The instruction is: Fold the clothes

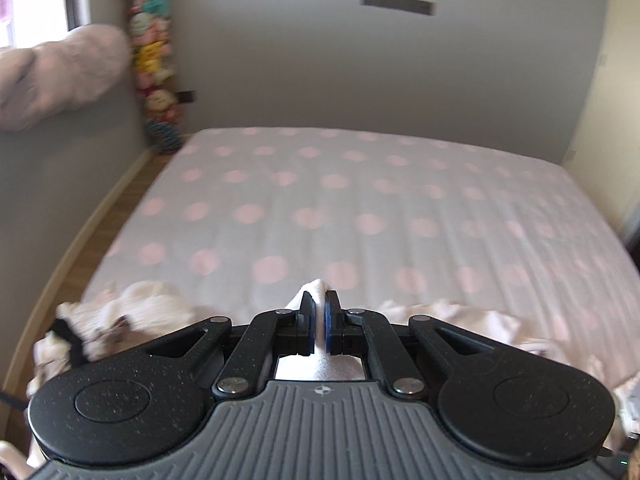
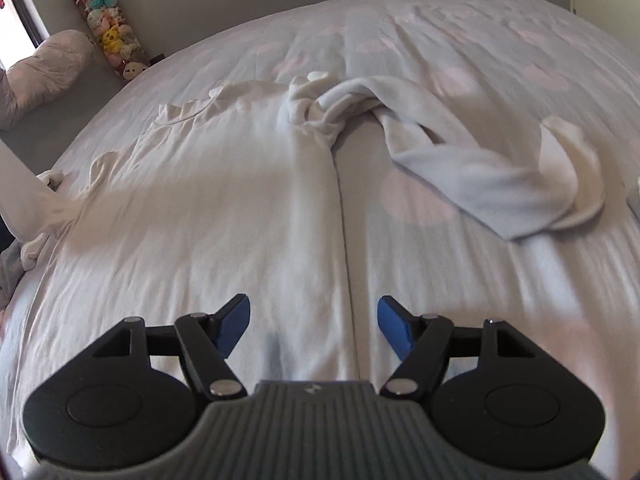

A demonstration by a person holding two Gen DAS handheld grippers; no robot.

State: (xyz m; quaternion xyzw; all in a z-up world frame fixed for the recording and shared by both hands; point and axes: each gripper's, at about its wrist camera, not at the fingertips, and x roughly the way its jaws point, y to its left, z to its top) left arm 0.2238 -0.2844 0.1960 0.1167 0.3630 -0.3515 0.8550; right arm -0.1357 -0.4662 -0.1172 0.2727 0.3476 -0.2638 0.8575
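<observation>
Spotted bed (image 2: 500,40) carries a white garment (image 2: 208,200); left hand-held gripper (image 1: 319,320) pinches its cloth to lift, right hand-held gripper (image 2: 314,326) spread wide above its edge.

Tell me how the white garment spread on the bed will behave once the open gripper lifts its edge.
The white garment will probably drape limply: it lies wrinkled and one end is twisted into a bunch. It looks thin, so likely light, though the spread part may drag on the bed sheet. The right gripper may need a firm pinch.
</observation>
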